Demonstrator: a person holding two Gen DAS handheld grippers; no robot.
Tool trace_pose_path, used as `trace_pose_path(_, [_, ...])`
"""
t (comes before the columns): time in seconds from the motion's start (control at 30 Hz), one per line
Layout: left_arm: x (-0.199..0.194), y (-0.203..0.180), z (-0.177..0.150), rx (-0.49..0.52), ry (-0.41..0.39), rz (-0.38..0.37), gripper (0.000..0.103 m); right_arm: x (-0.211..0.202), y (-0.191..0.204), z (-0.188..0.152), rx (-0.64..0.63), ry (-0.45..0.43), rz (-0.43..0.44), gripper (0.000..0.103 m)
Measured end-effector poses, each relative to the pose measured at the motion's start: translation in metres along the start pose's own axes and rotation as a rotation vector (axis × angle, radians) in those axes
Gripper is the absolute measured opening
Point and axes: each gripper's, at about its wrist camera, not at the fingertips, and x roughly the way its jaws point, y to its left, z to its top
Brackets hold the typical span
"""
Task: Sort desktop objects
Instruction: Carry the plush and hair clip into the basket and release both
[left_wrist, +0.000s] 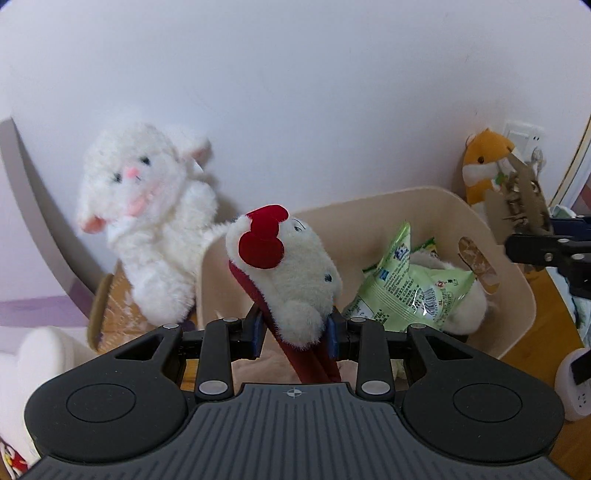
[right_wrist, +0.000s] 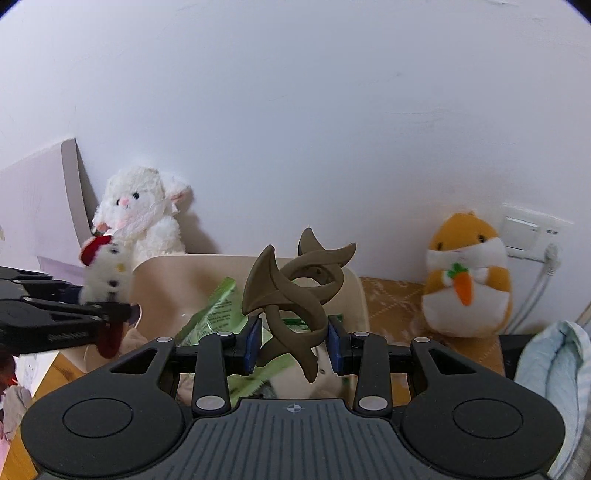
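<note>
My left gripper (left_wrist: 295, 338) is shut on a small white plush toy with a red bow and red strap (left_wrist: 291, 273), held over the near left rim of the beige bin (left_wrist: 517, 280). It also shows in the right wrist view (right_wrist: 105, 273). My right gripper (right_wrist: 293, 341) is shut on a brown hair claw clip (right_wrist: 295, 291), held above the bin (right_wrist: 354, 291). The clip shows at the right edge of the left wrist view (left_wrist: 521, 199). A green snack packet (left_wrist: 410, 284) and a white plush lie in the bin.
A white plush lamb (left_wrist: 147, 221) sits against the wall left of the bin. An orange hamster plush with a carrot (right_wrist: 467, 273) sits right of it below a wall socket (right_wrist: 532, 232). A light blue cloth (right_wrist: 554, 387) lies at the right. A white object (left_wrist: 574, 384) stands at the right.
</note>
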Motion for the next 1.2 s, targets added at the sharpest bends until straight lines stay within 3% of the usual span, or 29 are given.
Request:
trace_pose_path(0.23, [0.041, -0.007, -0.002, -0.016, 0.112, -0.004, 0.034, 0.041, 0.005, 0.002, 0.010, 0.080, 0.002, 0.034])
trace_pose_path(0.4, [0.055, -0.005, -0.005, -0.035, 0.134, -0.007, 0.041, 0.058, 0.006, -0.005, 0.003, 0.123, -0.010, 0.034])
trace_pose_path(0.47, [0.055, -0.004, -0.005, -0.044, 0.116, 0.002, 0.067, 0.063, 0.006, -0.007, -0.006, 0.134, -0.018, 0.035])
trace_pose_path(0.53, [0.052, -0.004, -0.004, -0.049, 0.085, 0.017, 0.080, 0.066, 0.005, -0.009, -0.004, 0.144, -0.013, 0.035])
trace_pose_path(0.57, [0.050, -0.004, -0.004, -0.049, 0.065, 0.022, 0.081, 0.067, 0.004, -0.009, 0.000, 0.147, -0.016, 0.046])
trace_pose_path(0.63, [0.049, -0.004, -0.003, -0.047, 0.059, 0.023, 0.082, 0.067, 0.002, -0.008, 0.006, 0.147, -0.011, 0.055])
trace_pose_path(0.7, [0.048, -0.004, -0.003, -0.050, 0.063, 0.021, 0.082, 0.064, 0.003, -0.009, -0.001, 0.137, -0.011, 0.073])
trace_pose_path(0.87, [0.043, -0.003, -0.006, -0.058, 0.064, 0.024, 0.082, 0.053, 0.012, -0.006, -0.051, 0.112, 0.000, 0.094])
trace_pose_path(1.2, [0.014, 0.004, -0.014, -0.086, 0.041, 0.016, 0.082, 0.020, 0.023, -0.010, -0.066, 0.069, 0.007, 0.103])
